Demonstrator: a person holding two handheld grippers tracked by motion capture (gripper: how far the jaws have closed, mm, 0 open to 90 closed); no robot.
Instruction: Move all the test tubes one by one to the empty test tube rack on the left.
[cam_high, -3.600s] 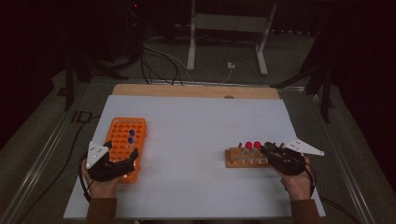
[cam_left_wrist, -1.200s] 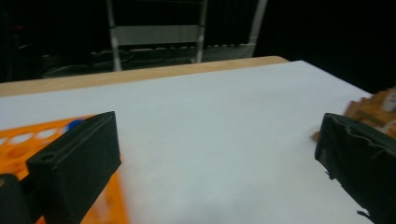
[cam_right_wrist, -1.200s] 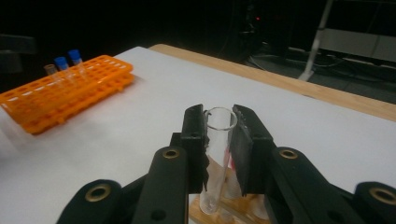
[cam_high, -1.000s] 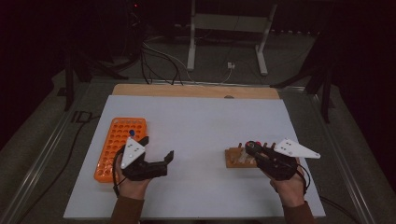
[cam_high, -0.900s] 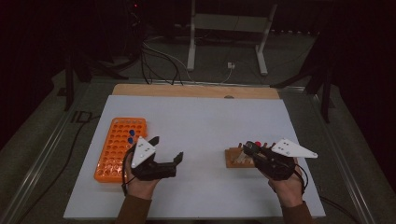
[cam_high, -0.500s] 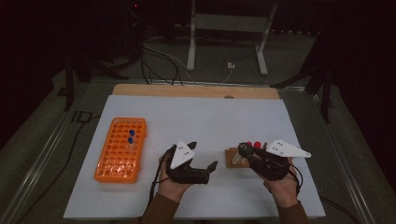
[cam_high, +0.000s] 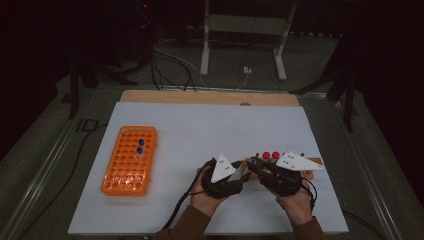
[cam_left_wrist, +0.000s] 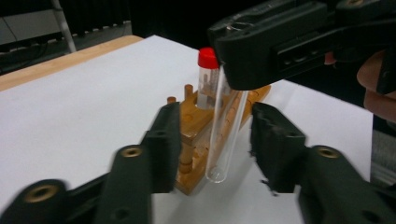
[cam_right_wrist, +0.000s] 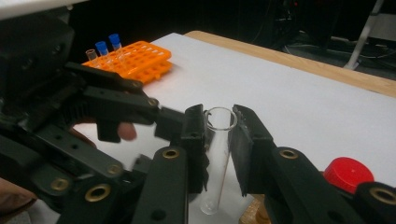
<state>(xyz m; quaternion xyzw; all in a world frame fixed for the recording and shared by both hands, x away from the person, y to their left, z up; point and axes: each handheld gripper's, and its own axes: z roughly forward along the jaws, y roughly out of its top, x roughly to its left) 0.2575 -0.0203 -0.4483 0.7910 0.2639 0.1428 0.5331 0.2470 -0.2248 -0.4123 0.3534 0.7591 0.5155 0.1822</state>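
Glass tube (cam_right_wrist: 217, 154) upright in right gripper (cam_right_wrist: 219, 140); left gripper (cam_left_wrist: 212, 140) fingers closing around it.

tube (cam_right_wrist: 219, 154) between my right gripper (cam_right_wrist: 218, 144) jaws, upright | my left gripper (cam_left_wrist: 215, 140) jaws either side of its lower end | wooden rack (cam_left_wrist: 205, 126) just behind | tube tray (cam_high: 129, 160) far left on table (cam_high: 200, 125)

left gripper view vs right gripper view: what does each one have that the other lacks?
Left gripper view's own: the wooden rack's pegs and the body of the red-capped tube standing in it.
Right gripper view's own: the orange rack with blue-capped tubes.
Shared: the clear tube, clamped at its mouth by the right gripper and hanging between the left gripper's pads, which have just been closing and don't touch it yet; a red cap; the white table.
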